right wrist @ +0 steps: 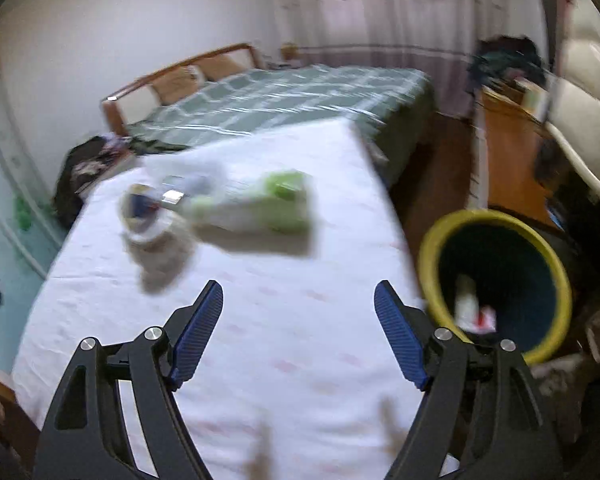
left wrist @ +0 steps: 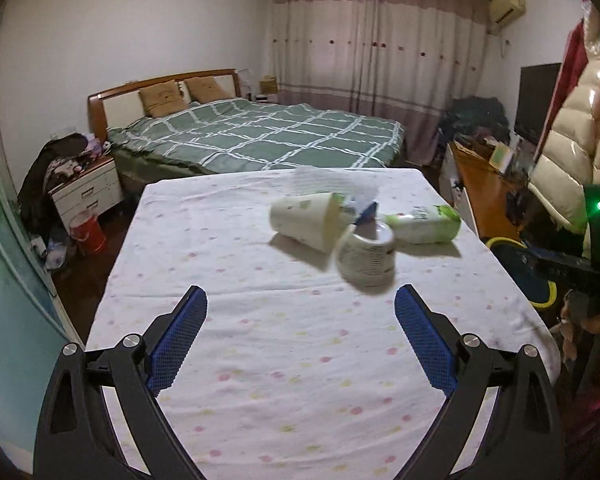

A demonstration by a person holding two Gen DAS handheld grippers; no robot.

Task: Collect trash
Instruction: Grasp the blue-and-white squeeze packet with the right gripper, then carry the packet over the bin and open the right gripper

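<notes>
A table with a white dotted cloth (left wrist: 260, 360) holds a pile of trash: a tipped paper cup (left wrist: 306, 222), a small white printed cup (left wrist: 368, 258), a green-and-white bottle (left wrist: 424, 224) lying on its side and crumpled clear plastic (left wrist: 332, 180). My left gripper (left wrist: 300, 300) is open and empty, just short of the small cup. In the blurred right wrist view the bottle (right wrist: 256, 208) and small cup (right wrist: 152, 216) lie ahead. My right gripper (right wrist: 298, 294) is open and empty above the cloth (right wrist: 280, 360). A yellow-rimmed dark bin (right wrist: 496, 280) stands right of the table, with some trash inside.
A bed with a green checked cover (left wrist: 260, 140) lies beyond the table. A white nightstand (left wrist: 88, 190) and a red bucket (left wrist: 88, 232) are at the left. A wooden desk (left wrist: 484, 184) and hanging coats (left wrist: 572, 136) are at the right. The bin's rim (left wrist: 504, 242) shows by the table edge.
</notes>
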